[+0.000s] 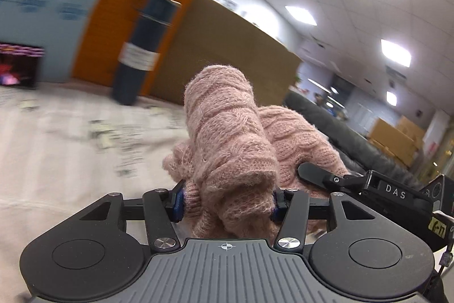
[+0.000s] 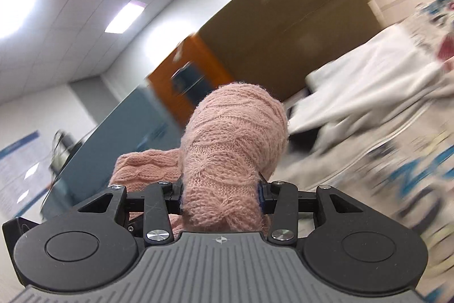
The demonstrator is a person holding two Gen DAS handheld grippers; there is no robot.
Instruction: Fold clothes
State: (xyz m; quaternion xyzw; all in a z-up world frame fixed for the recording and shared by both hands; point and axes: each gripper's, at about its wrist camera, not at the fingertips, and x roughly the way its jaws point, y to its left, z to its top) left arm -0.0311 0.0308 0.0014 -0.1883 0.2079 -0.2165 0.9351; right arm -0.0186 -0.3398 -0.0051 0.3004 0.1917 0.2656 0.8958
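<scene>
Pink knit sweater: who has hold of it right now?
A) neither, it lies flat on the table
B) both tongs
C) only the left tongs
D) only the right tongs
B: the pink knit sweater is bunched between the left tongs and likewise between the right tongs.

Left gripper: matte black linkage arms, silver screws at pivots, blue finger pads, ribbed grey housing w/ small crosshair mark, two round black discs.

Right gripper: same build & colours; seen from left cam, white "DAS" lettering, yellow label.
</scene>
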